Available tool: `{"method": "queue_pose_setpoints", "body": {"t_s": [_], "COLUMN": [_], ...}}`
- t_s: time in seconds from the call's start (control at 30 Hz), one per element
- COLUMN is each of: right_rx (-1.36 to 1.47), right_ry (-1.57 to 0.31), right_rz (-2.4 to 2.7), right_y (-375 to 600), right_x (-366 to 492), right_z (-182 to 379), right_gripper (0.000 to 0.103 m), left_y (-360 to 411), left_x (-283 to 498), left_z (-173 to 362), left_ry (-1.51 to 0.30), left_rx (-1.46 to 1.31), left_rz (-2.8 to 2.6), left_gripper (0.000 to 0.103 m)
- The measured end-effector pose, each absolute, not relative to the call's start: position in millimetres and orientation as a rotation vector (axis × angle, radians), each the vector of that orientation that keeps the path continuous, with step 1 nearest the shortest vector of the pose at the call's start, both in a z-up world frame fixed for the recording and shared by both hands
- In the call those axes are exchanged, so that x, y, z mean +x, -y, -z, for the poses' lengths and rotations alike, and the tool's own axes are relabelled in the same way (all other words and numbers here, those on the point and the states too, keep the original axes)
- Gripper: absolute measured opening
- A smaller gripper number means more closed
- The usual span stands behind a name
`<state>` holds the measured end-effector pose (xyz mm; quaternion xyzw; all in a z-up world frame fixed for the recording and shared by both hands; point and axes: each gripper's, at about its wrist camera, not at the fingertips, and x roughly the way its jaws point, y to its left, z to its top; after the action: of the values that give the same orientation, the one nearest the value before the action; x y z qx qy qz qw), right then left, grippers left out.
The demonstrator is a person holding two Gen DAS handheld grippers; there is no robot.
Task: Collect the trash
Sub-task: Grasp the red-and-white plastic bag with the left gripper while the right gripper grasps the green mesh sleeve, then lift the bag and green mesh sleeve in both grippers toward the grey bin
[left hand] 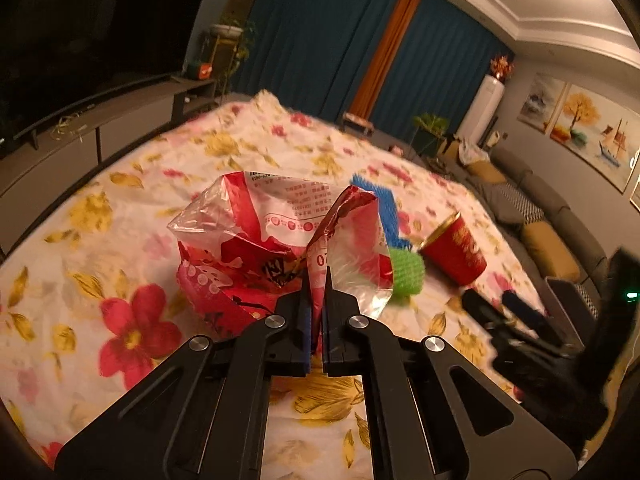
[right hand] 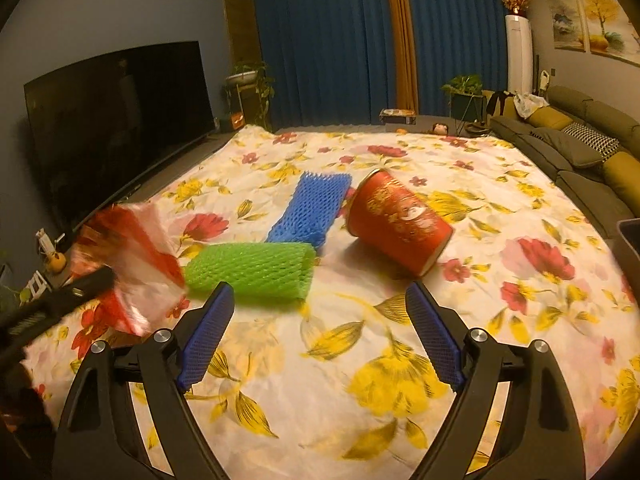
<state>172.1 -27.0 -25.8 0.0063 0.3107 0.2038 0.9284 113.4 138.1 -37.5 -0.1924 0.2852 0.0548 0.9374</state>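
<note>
Blurring red wrapper [right hand: 132, 264] beside green netting [right hand: 250, 270]

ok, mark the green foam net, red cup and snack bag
green foam net [right hand: 250, 268], right wrist view, middle of its mesh side
red cup [right hand: 400, 226], right wrist view, printed side wall
snack bag [left hand: 248, 248], left wrist view, crumpled front panel

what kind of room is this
Most likely a home living room: a big TV on a low stand, a long sofa with cushions, and blue curtains behind. The trash lies on a floral sheet.
</note>
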Motion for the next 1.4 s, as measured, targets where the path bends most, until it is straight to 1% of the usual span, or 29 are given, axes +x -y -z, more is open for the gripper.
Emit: {"method": "queue_pose_setpoints", "body": {"t_s": [0.17, 0.3, 0.5, 0.57, 0.63, 0.8, 0.83, 0.9, 0.93, 1.4], "right_rx": [-0.009, -0.005, -0.001, 0.012, 0.03, 0.031, 0.029, 0.03, 0.032, 0.041], "right_ry": [-0.677, -0.721, -0.77, -0.791, -0.811, -0.83, -0.828, -0.821, -0.816, -0.673], "right_rz": [-0.428, -0.436, -0.447, -0.459, -0.476, -0.51, -0.515, -0.525, -0.53, -0.526], "right_y": [9.6, -1.4, -14.2, -15.7, -16.7, -20.7, -21.3, -21.0, -20.4, 15.5], "right_x": [187.1, 201.1, 219.5, 224.9, 229.2, 231.4, 230.3, 227.7, 226.6, 176.4], "right_z": [34.7, 40.8, 47.1, 50.0, 53.1, 57.6, 57.8, 57.2, 56.6, 24.6], "right_gripper": [0.081, 0.074, 0.06, 0.052, 0.041, 0.024, 0.016, 0.012, 0.008, 0.006], "left_y": [-146.1, -154.0, -159.9, -160.8, -164.1, -167.1, -167.2, -167.6, -166.5, -158.1], "left_x": [109.0, 109.9, 111.6, 112.1, 115.0, 119.2, 119.7, 121.5, 121.7, 116.5], "left_z": [33.9, 36.0, 37.7, 38.7, 40.5, 44.7, 45.1, 46.6, 47.5, 42.4], "left_ry": [-0.558, -0.558, -0.555, -0.558, -0.564, -0.573, -0.574, -0.578, -0.581, -0.569], "left_rx": [-0.392, -0.41, -0.421, -0.425, -0.428, -0.436, -0.437, -0.439, -0.441, -0.428], "left_rz": [-0.134, -0.136, -0.139, -0.135, -0.131, -0.127, -0.127, -0.128, -0.126, -0.136], "left_gripper": [0.002, 0.002, 0.002, 0.002, 0.002, 0.002, 0.002, 0.002, 0.002, 0.002]}}
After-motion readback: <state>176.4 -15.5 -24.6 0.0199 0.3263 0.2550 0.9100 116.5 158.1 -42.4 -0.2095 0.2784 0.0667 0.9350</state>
